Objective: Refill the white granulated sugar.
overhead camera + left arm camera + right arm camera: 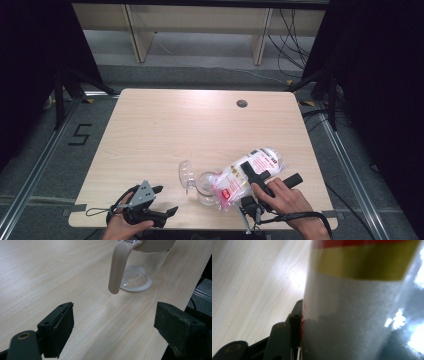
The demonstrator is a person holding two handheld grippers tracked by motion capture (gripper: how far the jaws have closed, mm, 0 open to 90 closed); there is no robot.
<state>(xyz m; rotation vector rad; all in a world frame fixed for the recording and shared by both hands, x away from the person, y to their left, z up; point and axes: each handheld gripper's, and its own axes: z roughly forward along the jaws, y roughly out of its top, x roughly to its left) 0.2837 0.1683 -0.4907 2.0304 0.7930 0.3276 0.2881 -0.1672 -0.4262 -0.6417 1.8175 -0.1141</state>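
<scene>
A clear glass jar [204, 186] stands near the table's front edge, its hinged lid [186, 175] swung open to the left. My right gripper [251, 172] is shut on a clear bag of white grains with a red label [227, 185], which is tilted mouth-down over the jar. In the right gripper view the bag [362, 302] is very close, and one finger [295, 322] presses against its side. My left gripper [159, 206] rests open at the front left, apart from the jar. Its jaws [117, 327] stand wide apart and point at the jar [140, 275], which has a little white powder on its bottom and a beige latch [117, 270].
The light wooden table [200, 125] has a round cable hole [242, 103] at the back right. Black curtains flank both sides, and a wooden shelf frame [200, 30] stands behind. A person's hands come in over the front edge.
</scene>
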